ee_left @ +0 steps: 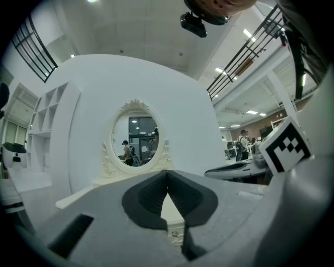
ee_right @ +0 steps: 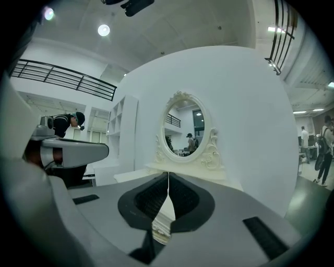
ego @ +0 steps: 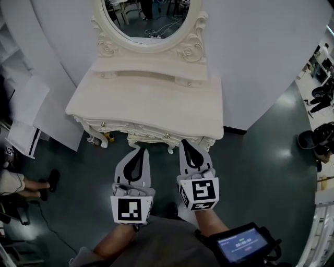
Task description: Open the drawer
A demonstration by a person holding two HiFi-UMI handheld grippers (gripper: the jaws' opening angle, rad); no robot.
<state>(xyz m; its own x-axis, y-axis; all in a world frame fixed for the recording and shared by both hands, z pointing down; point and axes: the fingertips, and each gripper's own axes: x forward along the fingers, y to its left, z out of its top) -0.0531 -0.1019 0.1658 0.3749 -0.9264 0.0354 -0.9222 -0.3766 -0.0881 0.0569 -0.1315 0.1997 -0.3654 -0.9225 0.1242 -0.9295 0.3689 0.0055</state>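
Note:
A cream dressing table [ego: 146, 99] with an oval mirror [ego: 148, 15] stands against a white curved wall. Its carved drawer front [ego: 148, 134] with a small knob [ego: 167, 135] faces me and looks closed. My left gripper [ego: 140, 149] is held level just in front of the drawer front, shut with nothing between its pads. My right gripper [ego: 186, 142] hangs beside it, near the table's right front corner, also shut and empty. In the left gripper view the left gripper [ee_left: 167, 174] points at the mirror [ee_left: 138, 138]. The right gripper [ee_right: 168, 177] points at the mirror [ee_right: 188, 133] too.
White shelving [ego: 21, 120] stands at the left, with a person's feet [ego: 47, 182] on the dark floor beside it. Black chairs [ego: 318, 99] sit at the far right. A screen device [ego: 242, 244] is strapped on my right forearm. Something yellow [ego: 108, 137] lies under the table.

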